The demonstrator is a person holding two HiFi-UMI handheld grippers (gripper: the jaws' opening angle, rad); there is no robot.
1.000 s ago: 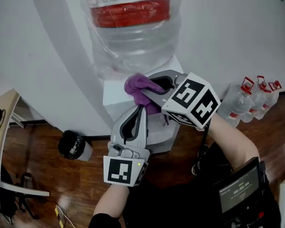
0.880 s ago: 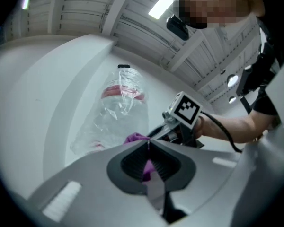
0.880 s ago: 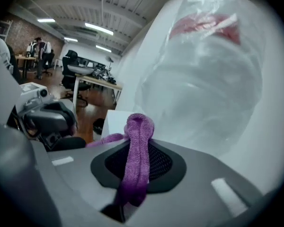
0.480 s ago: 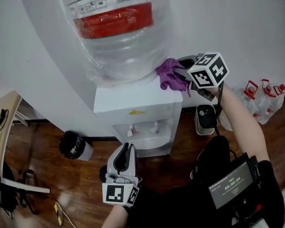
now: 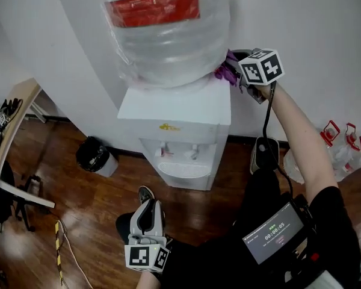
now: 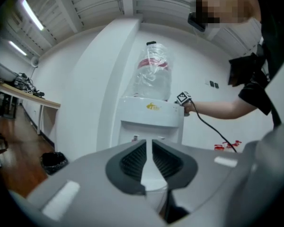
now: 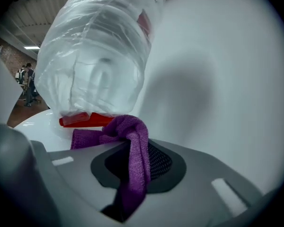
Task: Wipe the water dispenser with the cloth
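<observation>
cloth (image 7: pixel 130 132) clamped in right hand-held gripper (image 7: pixel 141 162), left hand-held gripper (image 6: pixel 148 150) narrowly apart, logo (image 5: pixel 166 126) on water dispenser (image 5: pixel 189 104) unreadable

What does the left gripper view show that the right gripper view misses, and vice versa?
Left gripper view only: the water dispenser front with its taps, a black bin on the floor, and the empty left claw, jaws nearly together. Right gripper view only: the purple cloth clamped in the right claw, and the red cap of the water bottle. Both: the plastic-wrapped water bottle sitting on the white dispenser.
</observation>
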